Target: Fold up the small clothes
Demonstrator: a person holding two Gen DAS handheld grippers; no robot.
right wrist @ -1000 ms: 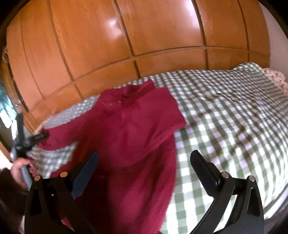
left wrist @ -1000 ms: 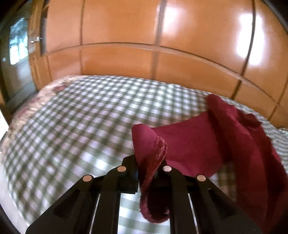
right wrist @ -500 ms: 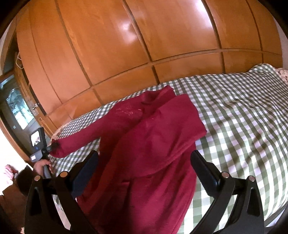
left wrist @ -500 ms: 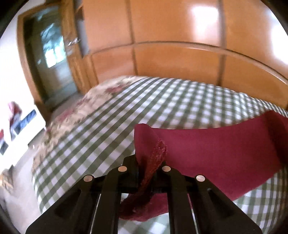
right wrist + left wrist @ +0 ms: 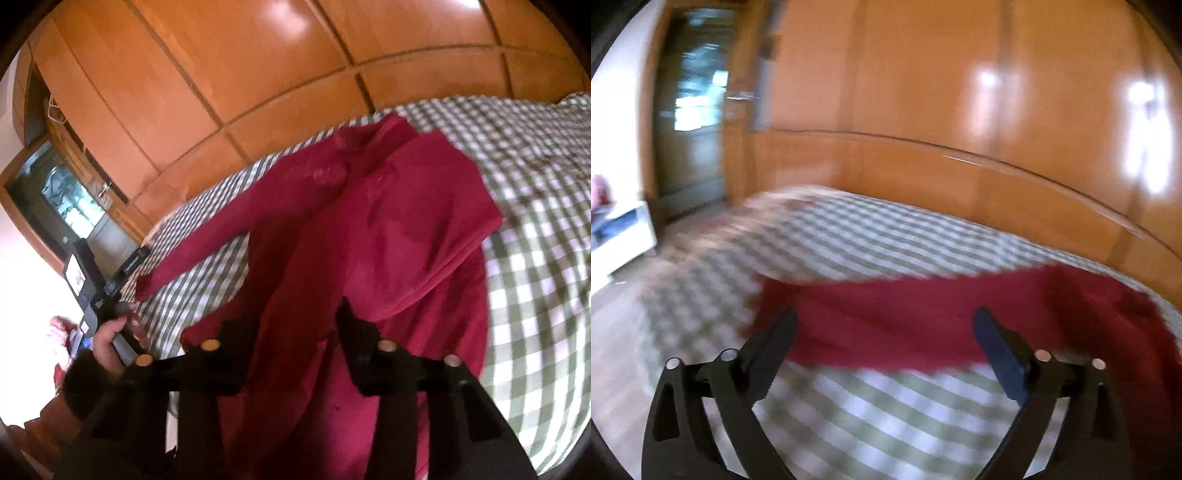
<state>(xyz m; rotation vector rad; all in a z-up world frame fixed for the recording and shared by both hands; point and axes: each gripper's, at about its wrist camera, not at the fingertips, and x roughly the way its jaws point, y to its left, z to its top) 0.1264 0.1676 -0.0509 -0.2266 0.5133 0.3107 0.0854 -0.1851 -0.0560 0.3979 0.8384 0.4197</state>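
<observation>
A dark red long-sleeved garment (image 5: 388, 229) lies on the green-and-white checked bed cover (image 5: 535, 177). One sleeve (image 5: 905, 317) stretches flat toward the bed's left side. My left gripper (image 5: 884, 325) is open and empty just short of the sleeve's end; the view is blurred. It also shows in the right wrist view (image 5: 125, 266), held in a hand beside the cuff. My right gripper (image 5: 295, 317) hovers low over the garment's lower body with the jaws partly closed and a gap between them, holding nothing that I can see.
An orange wooden wardrobe wall (image 5: 258, 74) runs behind the bed. A dark doorway (image 5: 690, 122) stands at the left. The bed's left edge with a floral sheet (image 5: 713, 229) drops to the floor. A white object (image 5: 617, 236) sits at far left.
My left gripper has let go of the sleeve cuff and opened; the sleeve now lies flat. My right gripper has narrowed and dropped closer to the garment.
</observation>
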